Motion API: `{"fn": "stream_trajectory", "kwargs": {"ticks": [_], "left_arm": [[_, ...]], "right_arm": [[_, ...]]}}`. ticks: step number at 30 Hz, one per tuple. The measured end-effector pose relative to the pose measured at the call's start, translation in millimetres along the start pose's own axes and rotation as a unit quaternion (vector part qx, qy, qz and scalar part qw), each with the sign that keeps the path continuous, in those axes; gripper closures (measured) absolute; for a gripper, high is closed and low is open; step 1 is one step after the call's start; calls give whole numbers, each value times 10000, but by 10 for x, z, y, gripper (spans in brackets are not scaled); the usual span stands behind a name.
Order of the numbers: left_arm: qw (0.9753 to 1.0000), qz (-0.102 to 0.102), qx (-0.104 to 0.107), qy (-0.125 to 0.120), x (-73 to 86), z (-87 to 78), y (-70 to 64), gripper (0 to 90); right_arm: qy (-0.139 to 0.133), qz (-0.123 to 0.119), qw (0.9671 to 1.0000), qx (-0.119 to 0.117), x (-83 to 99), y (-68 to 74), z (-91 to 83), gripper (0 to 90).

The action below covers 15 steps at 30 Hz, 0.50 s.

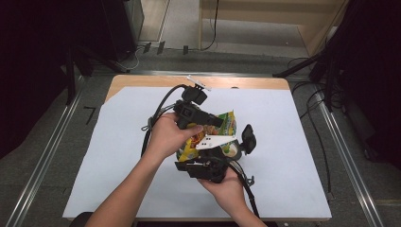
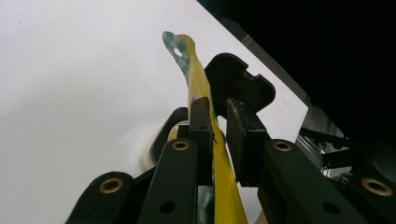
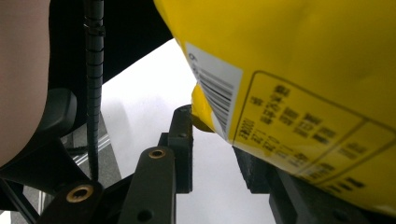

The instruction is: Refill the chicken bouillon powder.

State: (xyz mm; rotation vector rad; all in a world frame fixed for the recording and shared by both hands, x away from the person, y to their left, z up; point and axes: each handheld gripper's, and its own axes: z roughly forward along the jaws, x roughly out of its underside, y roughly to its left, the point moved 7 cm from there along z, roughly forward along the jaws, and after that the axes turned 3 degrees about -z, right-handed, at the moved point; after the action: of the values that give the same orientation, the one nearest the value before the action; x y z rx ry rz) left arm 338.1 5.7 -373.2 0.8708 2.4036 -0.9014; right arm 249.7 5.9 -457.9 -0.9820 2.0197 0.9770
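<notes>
bag [image 3: 299,70]: glossy yellow plastic film | tongs [image 2: 218,135]: matt black plastic, brass rivets | tabletop [image 1: 293,142]: matt white sheet, wood edge

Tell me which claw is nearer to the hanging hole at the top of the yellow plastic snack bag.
Left. The left claw grips the yellow plastic snack bag just below that hole; the right claw is at its opposite, barcode end.

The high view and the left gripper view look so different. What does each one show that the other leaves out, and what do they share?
The high view alone takes in both hands, the left hand and right hand, the whole white sheet and the floor around the table. The left gripper view alone shows the packet edge-on between the left gripper's black jaws, with the punched hanging hole at its top. Both show the yellow snack packet over the white sheet.
</notes>
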Motion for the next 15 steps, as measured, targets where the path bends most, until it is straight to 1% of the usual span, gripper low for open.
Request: {"fn": "stream_trajectory", "kwargs": {"ticks": [11, 15], "left_arm": [[10000, 41, 6, -13, -1, -1, -20, 810], [10000, 43, 15, -55, -8, -15, -32, 809]], "right_arm": [[-23, 41, 10000, -44, 2, 4, -2, 720], [-24, 46, 10000, -35, -3, 3, -7, 723]]}}
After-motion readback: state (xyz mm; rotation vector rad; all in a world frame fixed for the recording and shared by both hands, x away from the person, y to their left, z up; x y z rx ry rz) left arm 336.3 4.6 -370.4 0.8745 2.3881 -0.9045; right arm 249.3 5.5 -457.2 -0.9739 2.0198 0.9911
